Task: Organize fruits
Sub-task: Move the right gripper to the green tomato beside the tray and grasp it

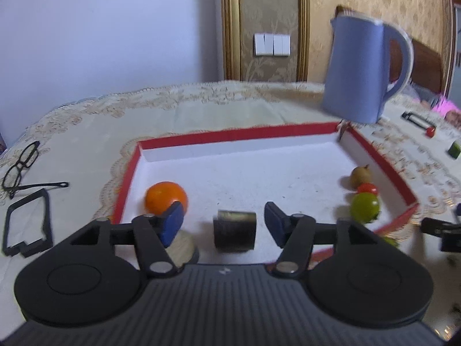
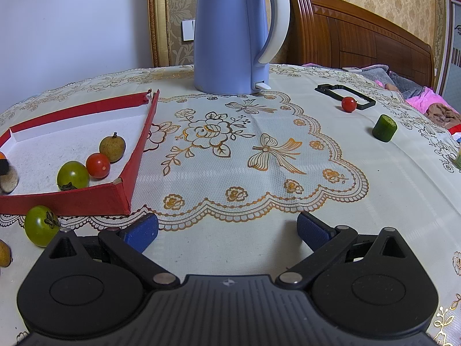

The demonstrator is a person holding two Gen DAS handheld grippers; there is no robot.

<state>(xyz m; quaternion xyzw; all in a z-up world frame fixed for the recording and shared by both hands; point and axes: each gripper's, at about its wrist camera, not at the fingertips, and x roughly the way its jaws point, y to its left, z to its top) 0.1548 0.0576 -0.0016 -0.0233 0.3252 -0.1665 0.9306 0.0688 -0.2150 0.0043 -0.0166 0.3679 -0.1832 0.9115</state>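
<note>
L tool (image 1: pixel 224 222) open, dark cucumber piece (image 1: pixel 234 230) btwn pads, untouched, in red tray (image 1: pixel 239 135); R tool (image 2: pixel 227 232) open, empty.

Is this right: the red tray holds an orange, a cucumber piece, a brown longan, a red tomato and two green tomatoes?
Not quite. The red tray holds only one green tomato, beside the red tomato and longan. The other green tomato sits on the tablecloth outside the tray's front wall, as the right wrist view shows. The rest stands.
</note>
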